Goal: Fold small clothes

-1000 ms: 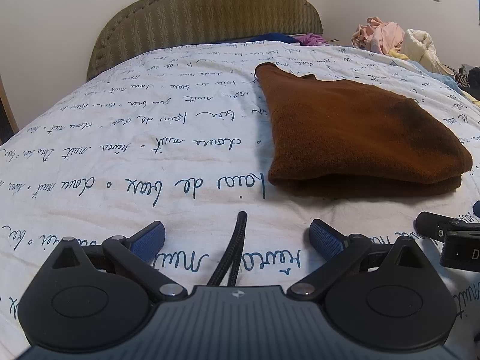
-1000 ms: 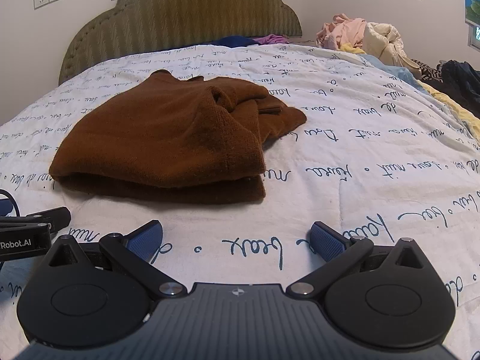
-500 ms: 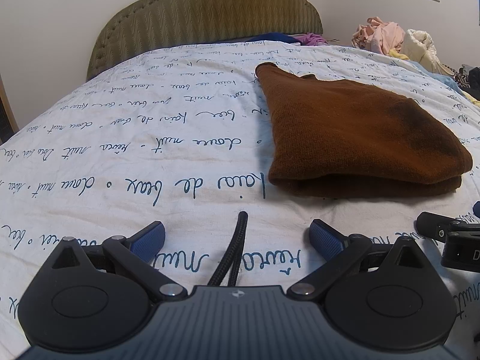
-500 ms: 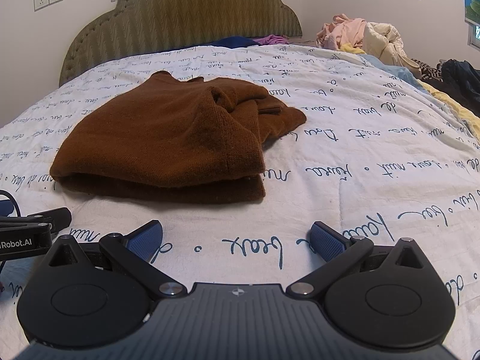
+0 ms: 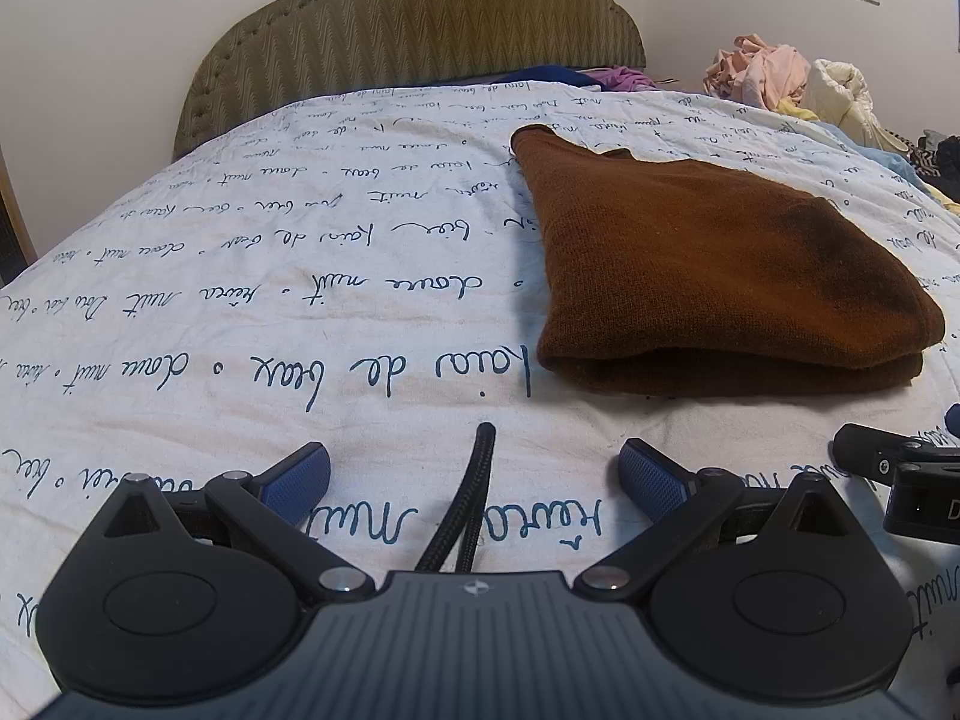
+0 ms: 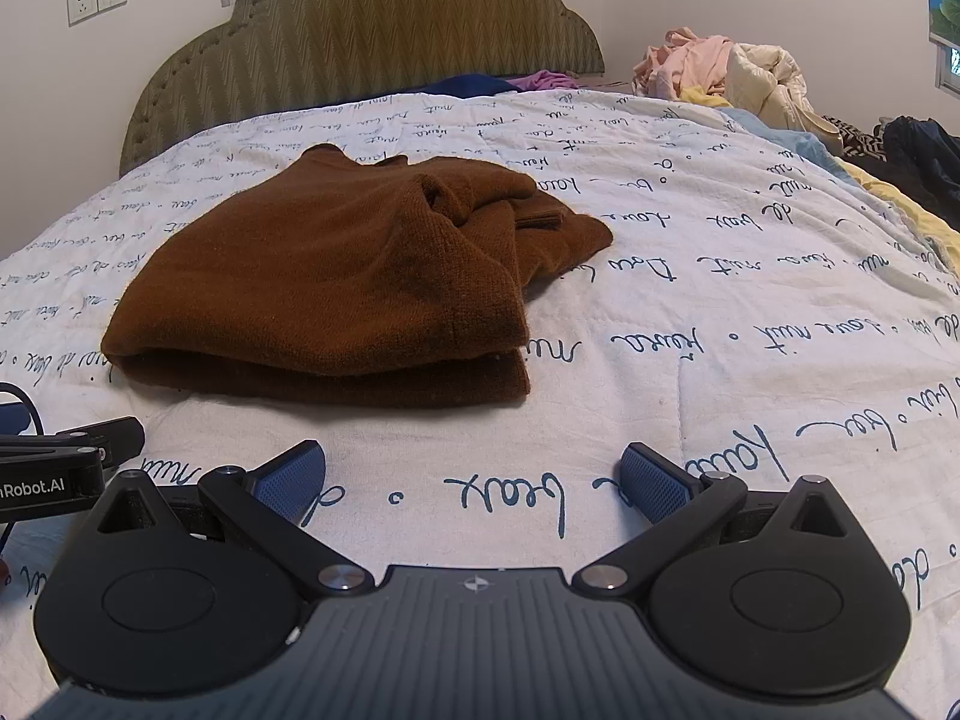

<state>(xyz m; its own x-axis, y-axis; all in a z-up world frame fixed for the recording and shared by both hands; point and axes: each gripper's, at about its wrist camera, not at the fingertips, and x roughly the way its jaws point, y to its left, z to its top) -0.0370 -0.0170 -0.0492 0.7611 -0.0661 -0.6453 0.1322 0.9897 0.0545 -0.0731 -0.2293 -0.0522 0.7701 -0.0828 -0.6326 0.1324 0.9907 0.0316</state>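
Observation:
A brown knit sweater lies folded in half on the white bedspread, its fold facing me. In the right wrist view the same sweater shows a bunched sleeve on its far right side. My left gripper rests low on the bed, short of the sweater's front left corner, open and holding nothing. My right gripper is also open and holding nothing, just short of the sweater's front right corner. Each gripper's side shows at the edge of the other's view.
A black braided cable runs forward between my left fingers. An olive padded headboard stands at the far end of the bed. A pile of pink and cream clothes and dark garments lie at the far right.

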